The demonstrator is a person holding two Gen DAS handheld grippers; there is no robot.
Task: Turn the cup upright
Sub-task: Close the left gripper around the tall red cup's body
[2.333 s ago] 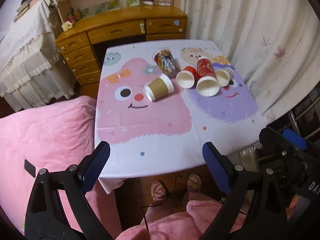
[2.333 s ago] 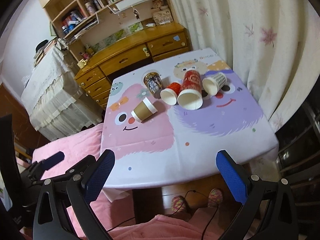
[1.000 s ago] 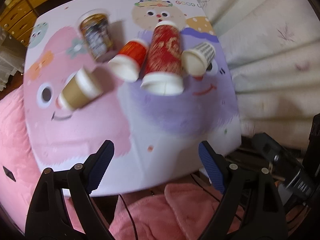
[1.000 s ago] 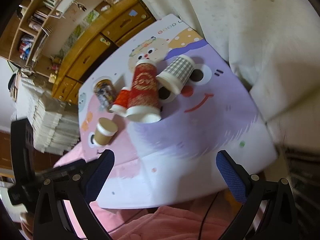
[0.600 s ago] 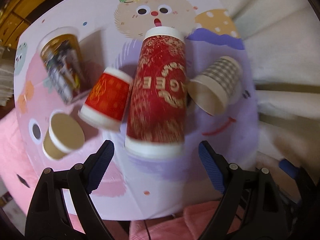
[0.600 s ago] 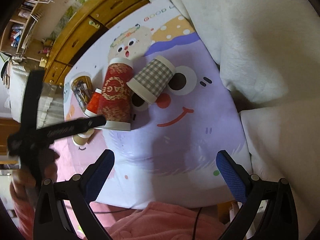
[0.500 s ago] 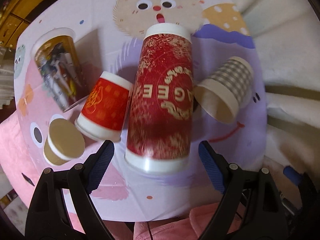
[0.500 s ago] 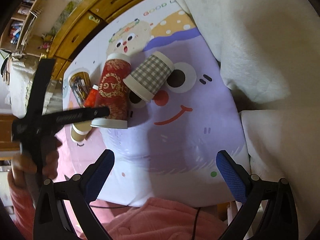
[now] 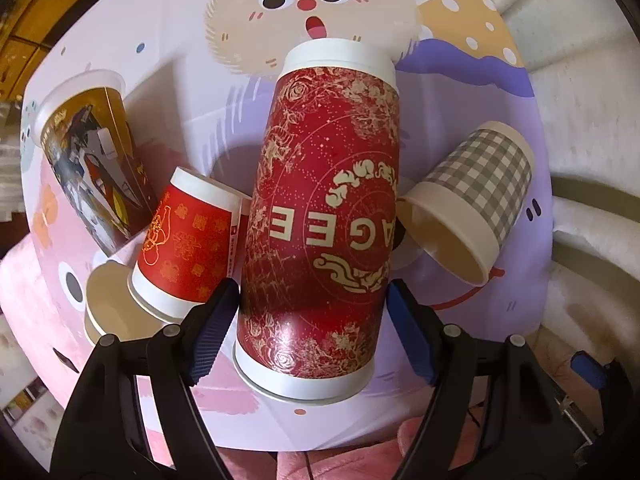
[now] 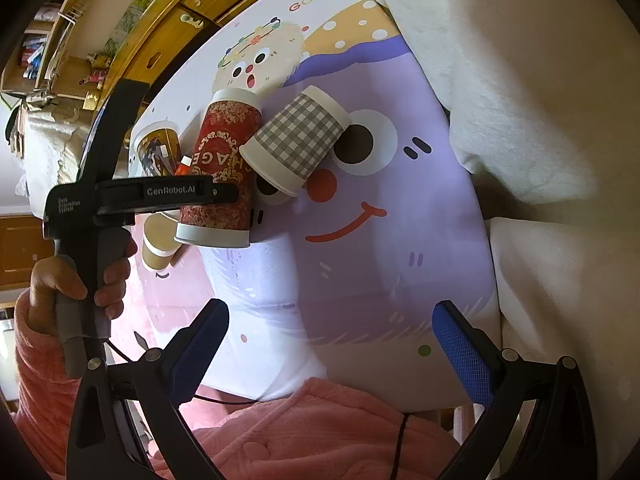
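A tall red cup with gold print (image 9: 324, 216) lies on its side on the cartoon tablecloth (image 9: 500, 80), mouth toward me. My left gripper (image 9: 312, 320) is open with one blue pad on each side of the cup near its mouth end, close to its walls. The cup also shows in the right wrist view (image 10: 222, 176), with the left gripper's black body across it. My right gripper (image 10: 330, 344) is open and empty above the near part of the table.
A grey checked cup (image 9: 472, 204), a small red cup (image 9: 184, 244), a picture-print cup (image 9: 90, 152) and a brown cup (image 10: 154, 250) lie on their sides around the tall one. Cream curtain (image 10: 540, 80) hangs right; wooden drawers (image 10: 176, 24) stand behind.
My left gripper has moved down and forward to the tall red cup, so its pads now flank the cup. My right gripper has drifted a little closer over the table.
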